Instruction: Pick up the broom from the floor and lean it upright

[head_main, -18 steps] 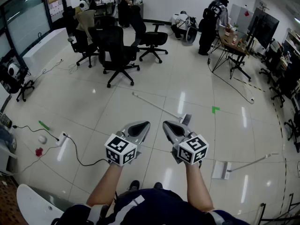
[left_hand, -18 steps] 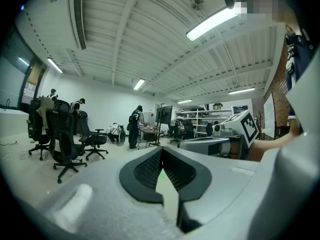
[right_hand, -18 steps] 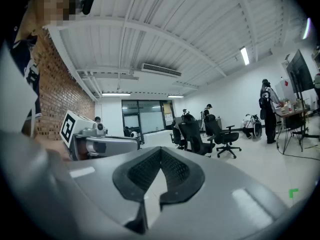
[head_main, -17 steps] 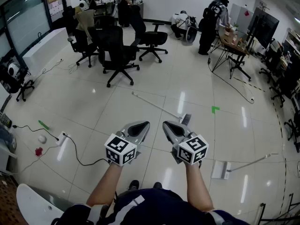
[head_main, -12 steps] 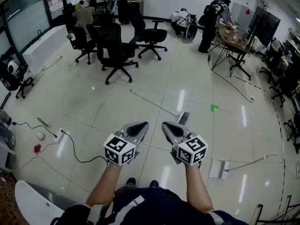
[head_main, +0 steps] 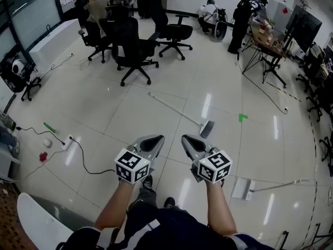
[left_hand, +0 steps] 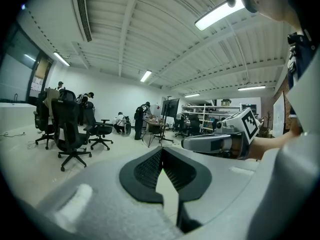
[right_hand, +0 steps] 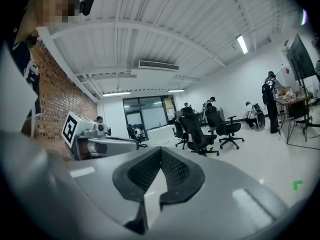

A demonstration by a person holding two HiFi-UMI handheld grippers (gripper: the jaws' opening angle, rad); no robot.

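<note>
Small update: I'm stepping toward it now. One shoe has swung forward under my left gripper, where half a second back both feet were tucked in by my body. The grippers themselves haven't budged relative to each other.

The broom lies flat on the tile, its bristle head just left of the green tape mark and the handle running away from the mark toward the office chairs. Nothing has touched it. Both tools sit on my side of the mark and short of the broom. The left one is pinched together on nothing, and the right gripper is the same, squeezed closed and empty.

So I reckon I'm only in the walk-up. I'd need to spread a pair of jaws before grabbing the handle.
</note>
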